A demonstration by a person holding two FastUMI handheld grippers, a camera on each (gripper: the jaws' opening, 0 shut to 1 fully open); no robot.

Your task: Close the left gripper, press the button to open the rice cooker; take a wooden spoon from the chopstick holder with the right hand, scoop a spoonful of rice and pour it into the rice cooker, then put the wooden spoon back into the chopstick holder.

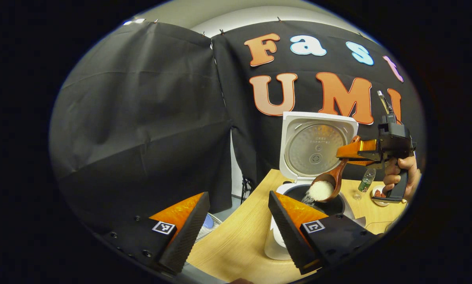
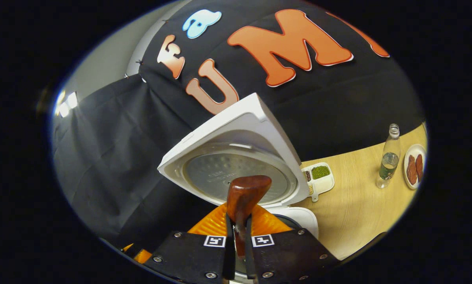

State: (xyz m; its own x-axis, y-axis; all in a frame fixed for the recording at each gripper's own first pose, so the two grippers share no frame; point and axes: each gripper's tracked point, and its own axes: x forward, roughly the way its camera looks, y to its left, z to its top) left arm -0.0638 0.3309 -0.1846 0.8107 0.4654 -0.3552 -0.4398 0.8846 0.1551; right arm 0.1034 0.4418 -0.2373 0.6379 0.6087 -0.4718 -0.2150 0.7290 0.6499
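Right gripper [image 1: 368, 154], fingers clamped on the wooden spoon [image 1: 330, 183] whose handle slopes down-left to a bowl tipped over the open rice cooker [image 1: 319, 197] — rice [image 1: 320, 191] spilling in — while the left gripper [image 1: 236, 225] waits near, fingers parted and empty.

rice cooker [image 1: 299, 177]: 1 | wooden spoon [image 1: 330, 181]: 1 | bottle [image 2: 389, 157]: 1 | plate [image 2: 414, 165]: 1 | divided tray [image 2: 319, 179]: 1 | grippers: 2, left gripper [image 1: 236, 228], right gripper [image 2: 238, 252]

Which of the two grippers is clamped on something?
The right gripper, shut on the brown wooden spoon; the left gripper stands open, holding nothing.
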